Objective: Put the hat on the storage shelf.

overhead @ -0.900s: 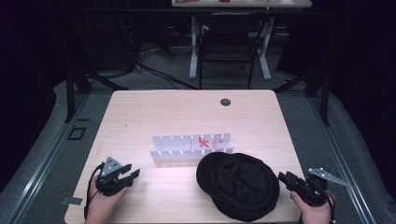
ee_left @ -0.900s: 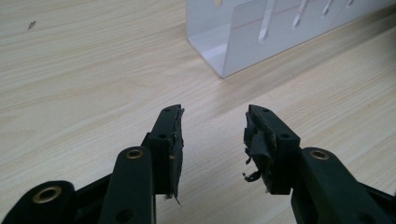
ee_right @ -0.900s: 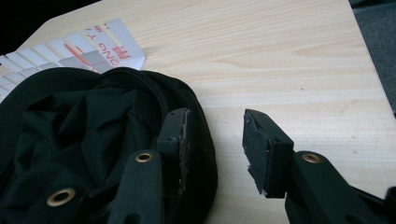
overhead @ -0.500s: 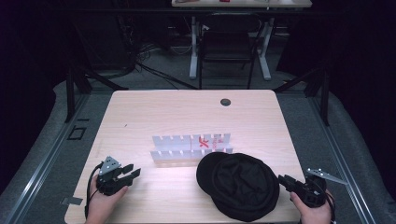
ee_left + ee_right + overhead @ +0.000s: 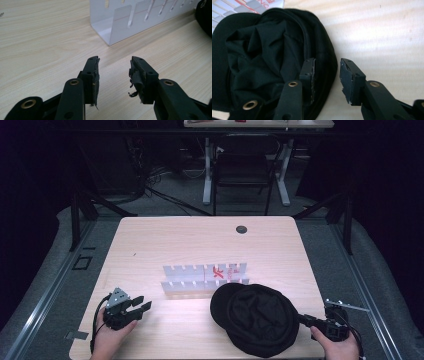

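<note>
Straddling the rim of the black cap [image 5: 269,65], the right gripper [image 5: 327,75] is held moderately open, one jaw inside, nothing clamped. The left gripper [image 5: 113,75] is spread empty over bare table [image 5: 165,240], left of the cap, near the white slotted rack [image 5: 130,20].

The black cap [image 5: 257,319] hides the white rack's [image 5: 200,279] near right corner.

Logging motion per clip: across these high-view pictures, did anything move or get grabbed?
Barely. The left tongs slid slightly toward the person along the table, open with nothing between them. The right tongs, open, stayed at the rim of the black cap. Cap and white slotted rack kept their places.
</note>
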Demonstrator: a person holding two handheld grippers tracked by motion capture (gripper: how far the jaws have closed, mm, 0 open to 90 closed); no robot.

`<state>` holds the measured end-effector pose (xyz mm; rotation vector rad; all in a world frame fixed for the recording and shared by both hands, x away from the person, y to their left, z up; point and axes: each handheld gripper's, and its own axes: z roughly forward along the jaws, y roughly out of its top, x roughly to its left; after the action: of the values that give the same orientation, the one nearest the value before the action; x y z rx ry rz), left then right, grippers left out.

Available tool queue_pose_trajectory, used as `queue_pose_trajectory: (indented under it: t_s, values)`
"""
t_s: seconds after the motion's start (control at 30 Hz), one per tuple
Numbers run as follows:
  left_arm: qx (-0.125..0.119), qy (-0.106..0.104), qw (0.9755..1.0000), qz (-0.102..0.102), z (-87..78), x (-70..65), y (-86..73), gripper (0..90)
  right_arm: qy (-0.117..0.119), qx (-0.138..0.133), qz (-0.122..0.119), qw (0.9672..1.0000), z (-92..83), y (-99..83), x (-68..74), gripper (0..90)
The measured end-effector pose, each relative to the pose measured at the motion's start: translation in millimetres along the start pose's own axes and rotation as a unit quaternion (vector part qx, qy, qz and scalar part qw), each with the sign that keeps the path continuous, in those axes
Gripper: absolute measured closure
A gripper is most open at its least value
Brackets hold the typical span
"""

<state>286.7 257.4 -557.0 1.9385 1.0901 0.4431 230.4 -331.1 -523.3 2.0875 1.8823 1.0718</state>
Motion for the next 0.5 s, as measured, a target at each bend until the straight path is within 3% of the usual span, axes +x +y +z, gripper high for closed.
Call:
queue_pose_trajectory:
  t_s: [0.1, 0.13, 0.27, 0.5]
  values:
    - [0.000, -0.001, 1.0000, 0.003, -1.3, -0.3, 0.5, 58.1, 0.000, 0.007, 0.009, 0.9999, -0.5, -1.0, 0.3, 67.9]
    - [-0.003, 0.003, 1.0000, 0.003, -1.8, -0.5, 0.1, 57.8, 0.008, 0.012, 0.009, 0.9998, 1.0, -2.3, 0.5, 74.8]
    - [0.000, 0.007, 1.0000, 0.003, -1.8, -1.0, -0.5, 57.4, 0.014, 0.025, -0.003, 0.9996, 5.2, -0.9, 1.4, 86.1]
    - [0.004, 0.004, 1.0000, 0.007, 1.4, -4.2, 0.5, 57.3, 0.002, 0.028, -0.016, 0.9995, 10.4, 15.7, 1.0, 88.5]
